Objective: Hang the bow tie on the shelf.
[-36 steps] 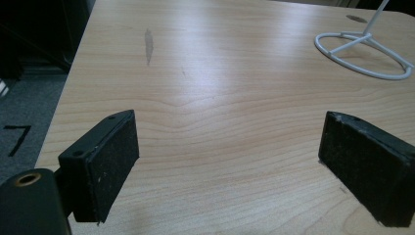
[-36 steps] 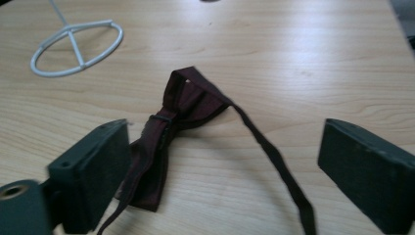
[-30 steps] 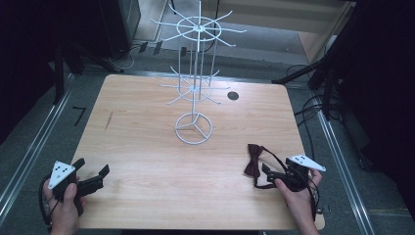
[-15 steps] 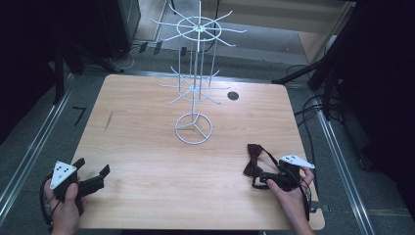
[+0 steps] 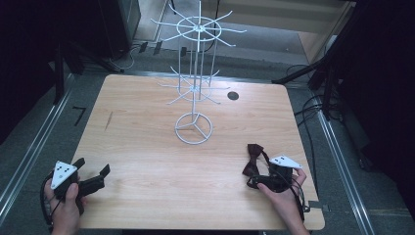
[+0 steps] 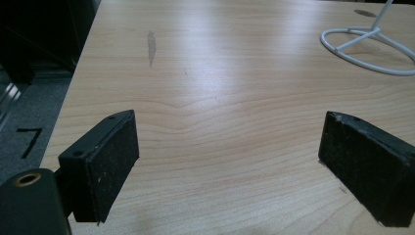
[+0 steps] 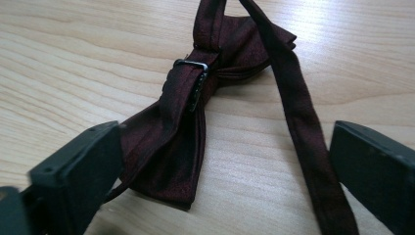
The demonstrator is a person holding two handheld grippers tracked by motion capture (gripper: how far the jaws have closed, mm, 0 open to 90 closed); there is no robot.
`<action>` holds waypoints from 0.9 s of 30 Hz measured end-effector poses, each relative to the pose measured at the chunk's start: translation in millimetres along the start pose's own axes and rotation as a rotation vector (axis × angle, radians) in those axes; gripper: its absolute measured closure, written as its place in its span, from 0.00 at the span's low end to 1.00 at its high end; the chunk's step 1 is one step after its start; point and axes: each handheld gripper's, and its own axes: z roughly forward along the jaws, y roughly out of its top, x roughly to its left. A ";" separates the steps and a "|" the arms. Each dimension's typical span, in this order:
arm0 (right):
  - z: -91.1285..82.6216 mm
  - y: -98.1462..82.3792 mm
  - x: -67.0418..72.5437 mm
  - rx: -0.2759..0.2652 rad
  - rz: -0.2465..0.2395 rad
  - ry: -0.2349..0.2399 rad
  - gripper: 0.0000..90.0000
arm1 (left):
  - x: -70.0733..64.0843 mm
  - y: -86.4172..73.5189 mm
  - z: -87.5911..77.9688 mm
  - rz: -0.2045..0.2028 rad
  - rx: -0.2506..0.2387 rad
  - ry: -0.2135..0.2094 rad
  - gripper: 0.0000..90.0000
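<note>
A dark red bow tie (image 5: 253, 155) with a thin strap lies flat on the wooden table (image 5: 147, 147) at the front right. My right gripper (image 5: 255, 176) sits low at its near end. In the right gripper view the bow tie (image 7: 195, 112) and its strap (image 7: 298, 107) lie between the wide-apart jaws of that gripper (image 7: 225, 181), which is open and touches nothing. My left gripper (image 5: 92, 169) rests at the front left corner. It is open over bare wood in its own view (image 6: 230, 156).
A white wire display rack (image 5: 194, 93) with spoke arms stands on a ring base (image 5: 194, 128) at the table's middle back; the base (image 6: 372, 44) shows far right in the left gripper view. A dark round hole (image 5: 233, 96) sits behind it. Cables run off the right edge.
My right gripper has slid left and closer to the bow tie, so its jaws now straddle the near end. The left gripper has not moved.
</note>
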 end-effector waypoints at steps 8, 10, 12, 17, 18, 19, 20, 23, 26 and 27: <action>2.6 -1.9 3.9 -0.007 -0.012 -0.047 0.27 | 0.6 -0.4 -1.1 -0.006 -0.004 -0.007 0.09; 1.7 -2.3 4.9 -0.014 -0.018 -0.053 0.36 | -0.4 -0.4 -0.9 0.002 -0.003 -0.003 0.10; 0.4 -3.1 5.2 -0.026 -0.017 -0.046 0.52 | -2.3 -0.5 -0.5 0.016 -0.004 0.001 0.10; -0.9 -4.0 3.6 -0.038 -0.006 -0.034 0.72 | -2.9 -0.4 -0.3 0.022 -0.002 -0.001 0.10; -1.2 -4.2 3.5 -0.039 -0.004 -0.032 0.77 | -1.8 -0.5 -0.5 0.017 -0.003 -0.009 0.10; -1.3 -4.3 3.6 -0.039 -0.005 -0.035 0.79 | -1.4 -0.5 -0.7 0.014 -0.003 -0.007 0.09; -1.4 -4.3 3.8 -0.039 -0.006 -0.028 0.87 | -1.1 -0.5 -0.8 0.013 -0.002 -0.009 0.10; -1.2 -4.5 6.9 -0.043 -0.027 -0.027 0.93 | -2.5 -0.6 -0.8 0.026 0.004 -0.009 0.10; -1.5 -4.8 10.5 -0.043 -0.055 -0.043 0.95 | -3.2 -0.4 -0.4 0.031 0.016 -0.014 0.10; -1.5 -4.8 10.5 -0.043 -0.055 -0.043 0.95 | -3.1 -0.2 -0.2 0.031 0.018 -0.015 0.10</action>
